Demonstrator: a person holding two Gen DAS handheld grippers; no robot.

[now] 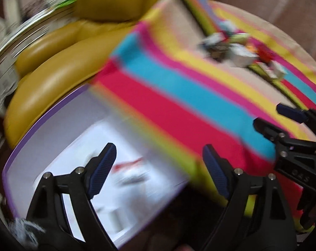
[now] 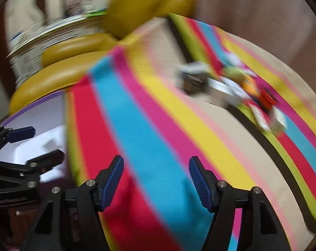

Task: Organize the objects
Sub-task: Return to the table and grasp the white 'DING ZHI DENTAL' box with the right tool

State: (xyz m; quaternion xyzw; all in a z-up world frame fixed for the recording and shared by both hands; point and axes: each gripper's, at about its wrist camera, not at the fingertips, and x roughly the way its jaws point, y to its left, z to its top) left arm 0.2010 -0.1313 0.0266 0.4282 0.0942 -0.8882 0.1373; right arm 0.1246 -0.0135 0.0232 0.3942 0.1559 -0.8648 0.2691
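left wrist view, blurred: my left claw (image 1: 158, 167) stands wide apart with nothing between its blue pads (image 1: 103, 171). it hangs over the near edge of the striped cloth (image 1: 168, 96), where the cloth meets a white tray with a purple rim (image 1: 45, 113). one pad sits over the tray, the other over the cloth. tray contents are too smeared to name; i make out white shapes and a red streak only.

task things: a heap of small objects (image 1: 237, 50), white, grey, orange and red, lies on the far side of the striped cloth, well apart from both claws. individual pieces cannot be told.

my right claw (image 1: 283, 121) shows at the right edge of this view, beside the left one.

right wrist view: right claw (image 2: 155, 177) parted about halfway, empty, above the red and blue stripes of the cloth (image 2: 158, 125). the heap (image 2: 231, 83) lies beyond it. left claw (image 2: 26, 144) is over the tray (image 2: 32, 102), left of the cloth.

yellow cushioned seat (image 1: 59, 67) sits behind the tray and beside the cloth.
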